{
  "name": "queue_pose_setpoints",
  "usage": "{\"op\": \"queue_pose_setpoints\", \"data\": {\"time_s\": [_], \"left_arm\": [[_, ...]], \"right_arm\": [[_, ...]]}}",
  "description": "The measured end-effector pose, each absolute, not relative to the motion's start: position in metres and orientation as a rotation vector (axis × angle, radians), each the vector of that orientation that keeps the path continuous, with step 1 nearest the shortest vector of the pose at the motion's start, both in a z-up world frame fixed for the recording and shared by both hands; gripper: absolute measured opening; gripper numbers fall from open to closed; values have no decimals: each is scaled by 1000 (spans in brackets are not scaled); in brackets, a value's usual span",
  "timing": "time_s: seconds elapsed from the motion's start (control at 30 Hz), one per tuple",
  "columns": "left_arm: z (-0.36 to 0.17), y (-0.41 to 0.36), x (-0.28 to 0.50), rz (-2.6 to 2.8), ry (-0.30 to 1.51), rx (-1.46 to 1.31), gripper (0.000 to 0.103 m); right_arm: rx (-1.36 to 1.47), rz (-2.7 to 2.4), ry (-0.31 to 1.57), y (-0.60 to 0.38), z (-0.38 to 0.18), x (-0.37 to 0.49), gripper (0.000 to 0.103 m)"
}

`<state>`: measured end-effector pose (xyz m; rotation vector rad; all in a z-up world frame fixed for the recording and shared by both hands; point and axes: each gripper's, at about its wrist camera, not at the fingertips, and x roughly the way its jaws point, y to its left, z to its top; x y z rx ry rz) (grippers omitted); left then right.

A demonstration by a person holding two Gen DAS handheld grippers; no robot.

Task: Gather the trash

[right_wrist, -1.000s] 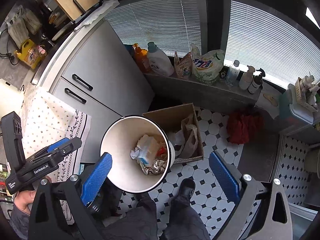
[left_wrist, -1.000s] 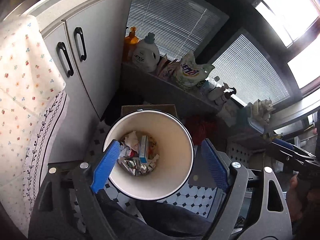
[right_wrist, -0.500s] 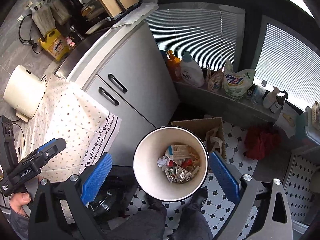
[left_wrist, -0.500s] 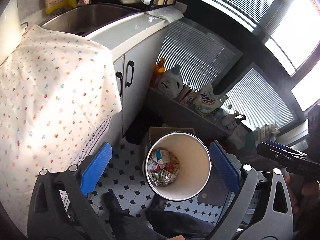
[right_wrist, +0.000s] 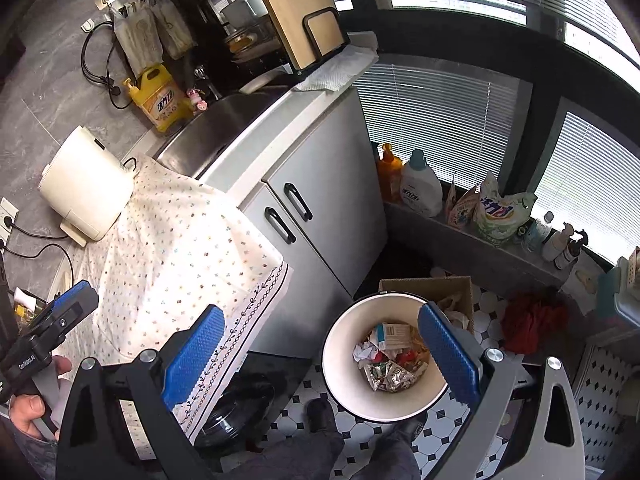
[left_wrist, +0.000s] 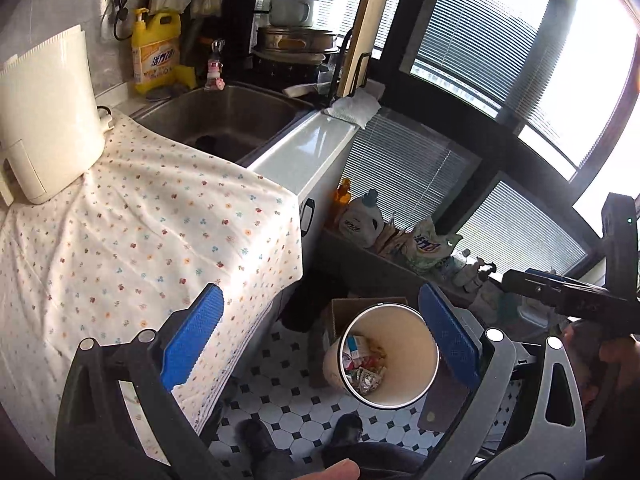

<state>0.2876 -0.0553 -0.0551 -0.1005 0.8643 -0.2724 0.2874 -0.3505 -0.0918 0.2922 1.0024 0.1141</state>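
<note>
Sitting on the tiled floor (right_wrist: 600, 384) below me is the white bin (right_wrist: 348, 344) (left_wrist: 416, 344), and the trash (right_wrist: 390, 354) (left_wrist: 362, 364) is lying in its bottom: a small carton, crumpled paper and shiny foil wrappers. I am holding my right gripper (right_wrist: 320, 354) above it with the jaws wide open and gripping nothing; its right blue pad is overlapping the bin's rim in the right wrist view. I am holding my left gripper (left_wrist: 320, 344) high too, jaws spread wide and carrying nothing, with the bin showing between its pads. A cardboard box (right_wrist: 436, 288) is standing just behind the bin. My shoes (right_wrist: 320, 416) are planted near the bin's front edge. To the left, a flowered cloth (right_wrist: 180, 248) (left_wrist: 140, 232) is draping over the desk, a cream kettle (right_wrist: 86, 188) is resting on it, and the steel sink (left_wrist: 224, 120) is lying beyond. Detergent bottles (right_wrist: 418, 188) are lining the ledge under the blinds.
</note>
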Motion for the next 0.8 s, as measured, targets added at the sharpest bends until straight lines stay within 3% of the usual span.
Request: {"op": "queue_pose_setpoints", "data": {"time_s": [0.4, 0.8], "left_arm": [[10, 8, 241, -229, 736, -79, 97], [62, 7, 143, -65, 566, -110, 97]], "right_arm": [[317, 37, 817, -327, -6, 248, 95], [204, 170, 700, -322, 55, 177, 95]]}}
